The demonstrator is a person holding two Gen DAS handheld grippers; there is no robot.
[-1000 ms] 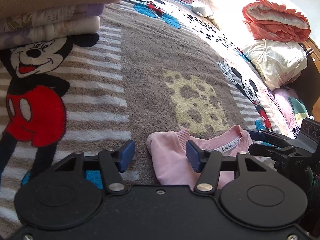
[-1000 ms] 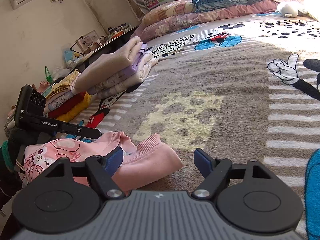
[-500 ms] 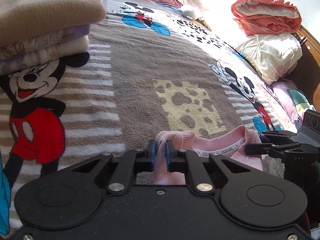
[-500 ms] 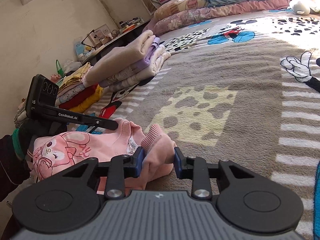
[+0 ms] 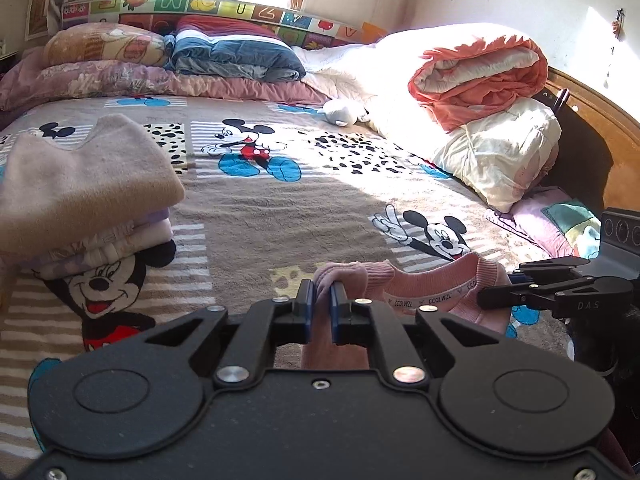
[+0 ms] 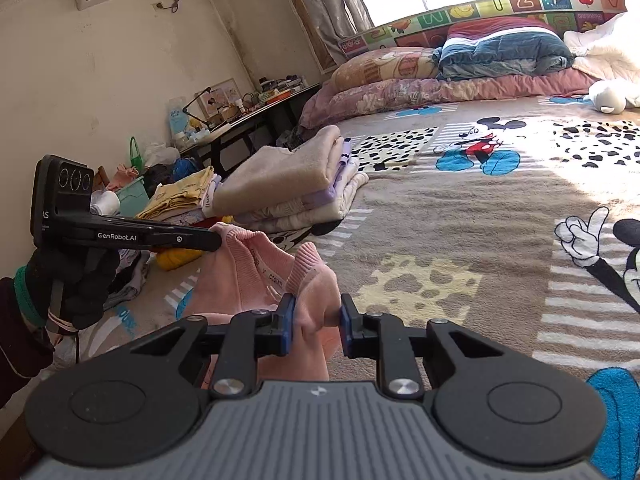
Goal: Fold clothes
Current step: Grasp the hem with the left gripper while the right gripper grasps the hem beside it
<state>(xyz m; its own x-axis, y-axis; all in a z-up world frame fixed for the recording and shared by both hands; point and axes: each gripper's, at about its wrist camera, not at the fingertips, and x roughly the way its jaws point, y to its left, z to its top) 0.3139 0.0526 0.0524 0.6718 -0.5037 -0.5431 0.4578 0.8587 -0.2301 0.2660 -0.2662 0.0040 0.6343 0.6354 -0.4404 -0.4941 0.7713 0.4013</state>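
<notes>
A small pink sweatshirt (image 5: 432, 292) hangs by its shoulders above the Mickey Mouse blanket (image 5: 280, 208). In the left wrist view my left gripper (image 5: 321, 308) is shut on a fold of its left shoulder. My right gripper (image 5: 516, 294) shows at the far right of that view, at the other shoulder. In the right wrist view my right gripper (image 6: 316, 320) has a bunch of the pink sweatshirt (image 6: 248, 272) between its blue pads, which press on it as the jaws keep closing. My left gripper (image 6: 216, 240), held by a gloved hand, pinches the far shoulder.
A stack of folded clothes (image 5: 80, 188) topped by a beige sweater lies on the blanket's left side, also the stack (image 6: 288, 184) in the right wrist view. Rolled quilts (image 5: 480, 80) and pillows (image 5: 236, 56) fill the back and right. A cluttered desk (image 6: 248, 112) stands by the wall.
Both grippers were open over the sweatshirt lying on the blanket. Each has closed on a shoulder and risen, lifting the garment; more of the room now shows.
</notes>
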